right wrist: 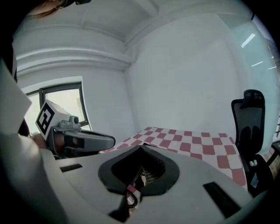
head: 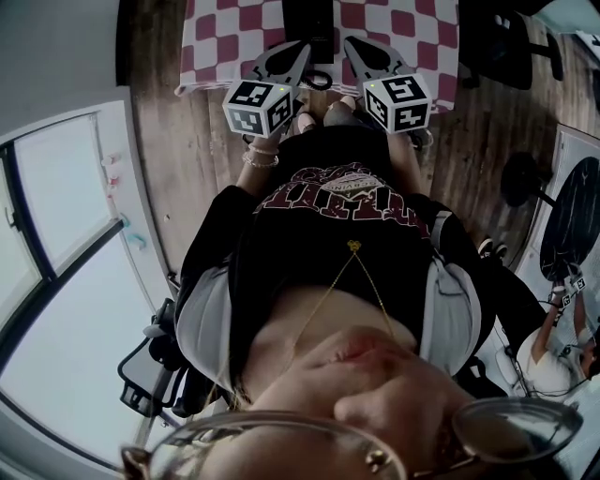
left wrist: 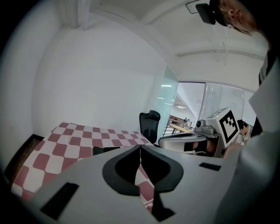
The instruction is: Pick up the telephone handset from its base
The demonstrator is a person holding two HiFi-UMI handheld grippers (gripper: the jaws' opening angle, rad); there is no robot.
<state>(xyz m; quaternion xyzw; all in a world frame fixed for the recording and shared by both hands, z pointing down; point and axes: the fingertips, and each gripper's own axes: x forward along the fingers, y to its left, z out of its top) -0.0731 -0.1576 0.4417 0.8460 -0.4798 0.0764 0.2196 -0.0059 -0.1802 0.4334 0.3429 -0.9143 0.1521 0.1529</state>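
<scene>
The telephone handset (head: 309,28) and its base read as a single dark block at the far middle of the table, on the red-and-white checked cloth (head: 398,21), too dark in the head view to tell one part from the other. The left gripper (left wrist: 140,147) has its jaws pressed together at the tips, with nothing between them; only the teardrop opening behind the tips shows the checked cloth through it. Just past its left jaw, a dark edge of the telephone lies on the cloth. The right gripper (right wrist: 141,147) likewise has its jaws meeting at the tips and grips nothing. Through the opening behind its tips a coiled cord (right wrist: 130,197) and a fine-gridded dark surface can be seen below. In the head view both grippers are held side by side in front of the person, pointing at the near edge of the table. Their tips are close together, just short of the dark block, and a dark loop of cord lies between them. Each gripper carries its marker cube (head: 258,106) toward the person. A black office chair (right wrist: 247,120) stands at the right end of the table. The floor (head: 187,141) is wood planks.
</scene>
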